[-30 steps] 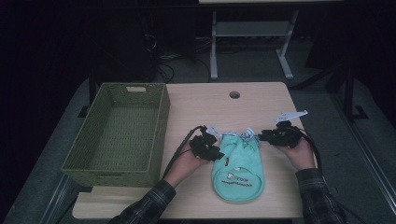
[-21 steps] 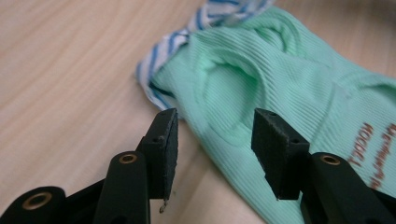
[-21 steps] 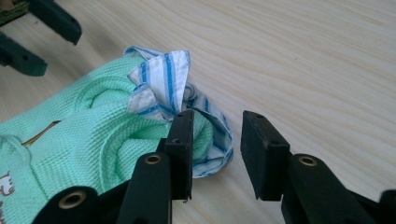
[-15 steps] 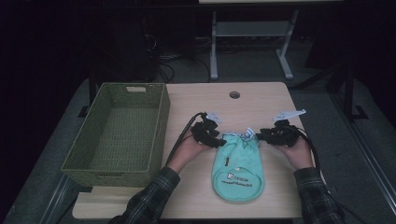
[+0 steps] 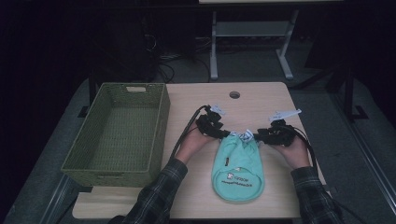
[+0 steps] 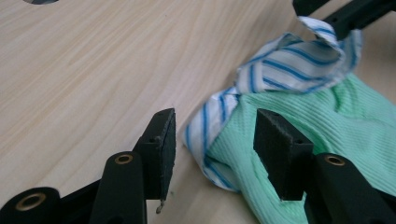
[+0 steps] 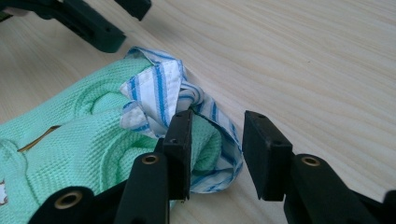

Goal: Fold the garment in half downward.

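Note:
A mint-green drawstring bag (image 5: pixel 238 168) lies flat on the wooden table, its mouth pointing away from the person. The mouth's white lining with blue stripes (image 6: pixel 289 65) is turned outward. My left gripper (image 5: pixel 225 134) is at the mouth's left corner. Its jaws (image 6: pixel 212 149) have just been opening and stand open, with the striped corner between them untouched by either pad. My right gripper (image 5: pixel 259 136) is at the mouth's right corner and is open (image 7: pixel 217 149). One of its jaws rests against the striped rim (image 7: pixel 159 93) and the other stands apart over bare wood.
A green woven basket (image 5: pixel 161 126) with nothing in it stands at the table's left. A round cable hole (image 5: pixel 234 94) sits in the table's far middle. The opposite gripper shows at the top of each gripper view (image 6: pixel 336 14) (image 7: pixel 93 23). Beyond the table, the floor is dark.
My left hand has moved away from the person, from beside the bag's body up to the left corner of its mouth. The right hand has stayed put.

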`<state>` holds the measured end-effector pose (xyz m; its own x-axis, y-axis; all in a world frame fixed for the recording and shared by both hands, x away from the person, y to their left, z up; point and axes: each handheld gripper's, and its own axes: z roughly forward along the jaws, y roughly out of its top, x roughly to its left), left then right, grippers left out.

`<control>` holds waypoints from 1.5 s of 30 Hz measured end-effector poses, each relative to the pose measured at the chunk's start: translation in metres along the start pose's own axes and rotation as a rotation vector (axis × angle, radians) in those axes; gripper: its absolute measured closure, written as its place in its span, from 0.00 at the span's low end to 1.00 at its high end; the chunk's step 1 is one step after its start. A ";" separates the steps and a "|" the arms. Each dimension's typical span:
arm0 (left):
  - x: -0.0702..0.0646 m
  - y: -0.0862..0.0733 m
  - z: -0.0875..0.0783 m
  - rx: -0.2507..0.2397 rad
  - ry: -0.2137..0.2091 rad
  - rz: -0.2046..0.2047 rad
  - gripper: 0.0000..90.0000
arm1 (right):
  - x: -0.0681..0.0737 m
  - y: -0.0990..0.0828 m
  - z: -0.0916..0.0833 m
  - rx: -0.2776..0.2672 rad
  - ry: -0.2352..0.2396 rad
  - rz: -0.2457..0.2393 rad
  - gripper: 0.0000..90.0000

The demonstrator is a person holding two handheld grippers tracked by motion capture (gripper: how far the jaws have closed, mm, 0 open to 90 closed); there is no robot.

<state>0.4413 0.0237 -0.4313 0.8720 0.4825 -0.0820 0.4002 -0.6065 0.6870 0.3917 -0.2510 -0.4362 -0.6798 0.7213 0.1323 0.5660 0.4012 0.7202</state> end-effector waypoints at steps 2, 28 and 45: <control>0.004 0.000 0.004 0.010 0.001 0.006 0.54 | 0.000 0.000 0.000 0.002 -0.001 -0.003 0.70; 0.004 -0.009 0.031 0.110 0.040 0.030 0.60 | -0.007 -0.010 0.029 0.077 0.009 0.025 0.70; 0.002 -0.008 0.031 0.111 -0.006 0.012 0.93 | -0.002 -0.010 0.035 0.090 0.033 0.006 0.95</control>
<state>0.4484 0.0103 -0.4595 0.8784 0.4712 -0.0794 0.4184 -0.6783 0.6041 0.4032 -0.2368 -0.4674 -0.6907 0.7052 0.1600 0.6087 0.4475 0.6551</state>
